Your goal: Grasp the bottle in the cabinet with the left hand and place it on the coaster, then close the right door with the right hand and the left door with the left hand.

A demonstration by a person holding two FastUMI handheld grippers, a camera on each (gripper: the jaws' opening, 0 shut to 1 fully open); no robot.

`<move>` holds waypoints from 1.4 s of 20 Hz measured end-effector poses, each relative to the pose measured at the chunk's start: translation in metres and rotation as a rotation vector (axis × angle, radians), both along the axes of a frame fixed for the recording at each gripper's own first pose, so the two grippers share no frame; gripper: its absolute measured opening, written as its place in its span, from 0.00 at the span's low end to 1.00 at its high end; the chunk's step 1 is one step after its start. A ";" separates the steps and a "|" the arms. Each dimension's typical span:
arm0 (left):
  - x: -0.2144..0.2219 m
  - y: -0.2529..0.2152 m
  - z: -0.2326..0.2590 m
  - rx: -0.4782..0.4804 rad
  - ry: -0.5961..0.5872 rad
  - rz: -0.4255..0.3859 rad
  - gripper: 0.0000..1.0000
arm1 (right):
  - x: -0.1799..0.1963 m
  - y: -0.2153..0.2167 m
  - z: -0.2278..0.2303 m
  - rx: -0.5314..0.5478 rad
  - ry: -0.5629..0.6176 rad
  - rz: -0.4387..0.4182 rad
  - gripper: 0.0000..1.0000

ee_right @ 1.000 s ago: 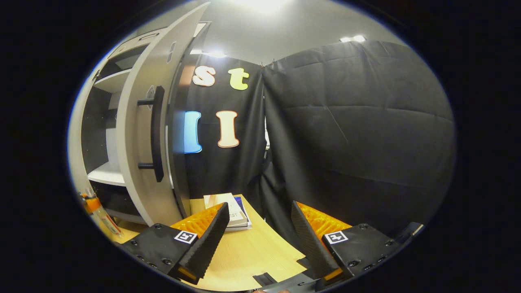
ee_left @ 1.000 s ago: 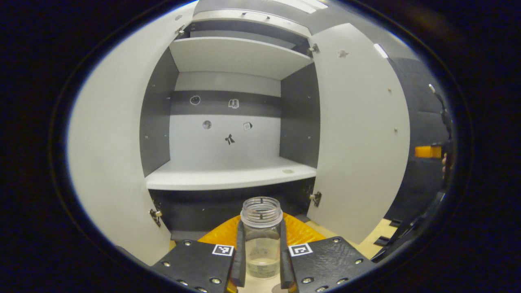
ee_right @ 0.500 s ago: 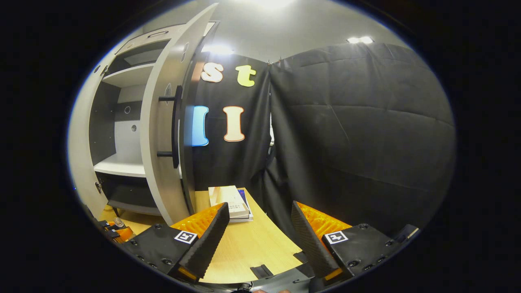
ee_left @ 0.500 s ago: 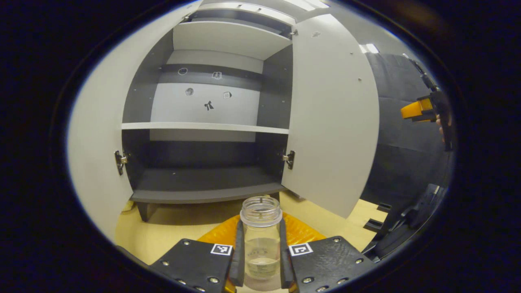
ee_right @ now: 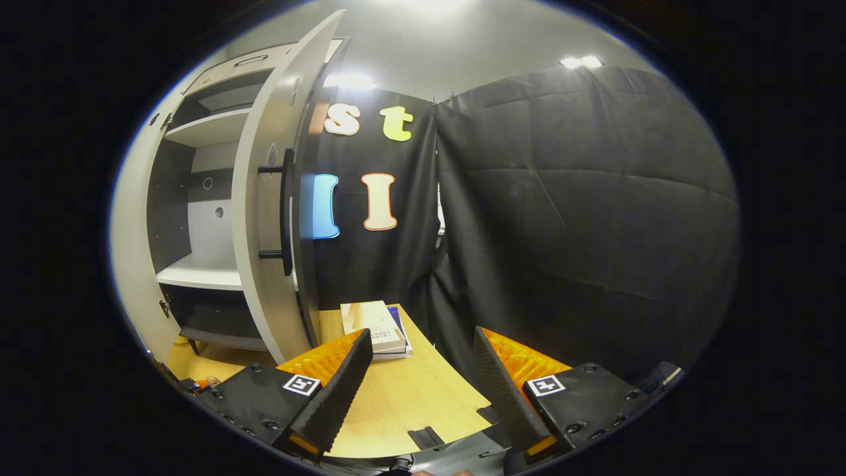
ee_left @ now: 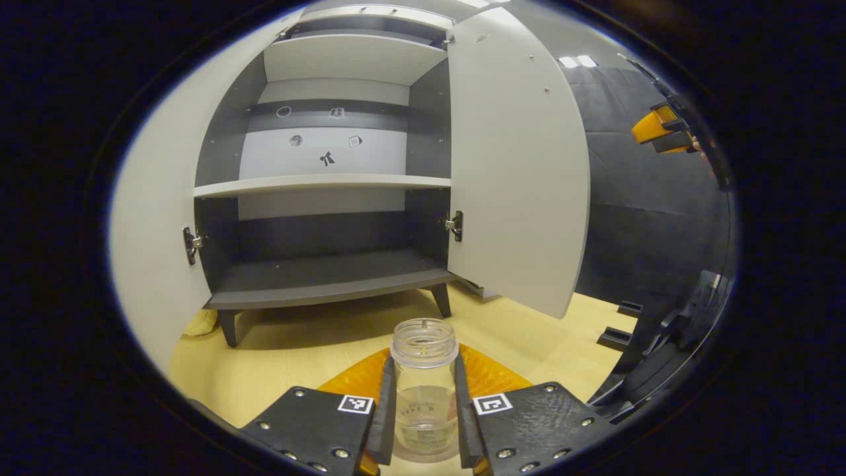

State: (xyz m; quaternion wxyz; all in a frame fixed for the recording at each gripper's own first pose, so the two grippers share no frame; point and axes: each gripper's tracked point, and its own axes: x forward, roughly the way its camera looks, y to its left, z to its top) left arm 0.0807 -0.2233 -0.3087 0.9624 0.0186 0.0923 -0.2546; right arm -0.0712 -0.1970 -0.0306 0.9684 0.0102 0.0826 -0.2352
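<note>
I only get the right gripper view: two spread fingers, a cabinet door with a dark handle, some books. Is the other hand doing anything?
Observer: Yes. In the left gripper view, the left gripper is shut on a clear bottle, with one finger pressing on each side.
Operator: Does the bottle have a cap on?
Observer: No. Its threaded mouth is open at the top.
Operator: And the cabinet's other door, the one I can't see?
Observer: The left door stands wide open, swung out from its hinge.
</note>
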 end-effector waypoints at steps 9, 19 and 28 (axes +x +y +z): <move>-0.018 -0.002 0.007 -0.002 0.031 -0.051 0.95 | -0.001 -0.001 -0.001 0.006 -0.013 -0.030 0.97; -0.053 0.059 0.123 -0.008 -0.033 0.017 0.94 | 0.046 0.006 0.030 -0.040 -0.087 0.076 0.97; -0.060 0.093 0.245 -0.068 -0.058 0.092 0.95 | 0.095 -0.001 0.075 -0.173 -0.133 0.177 0.96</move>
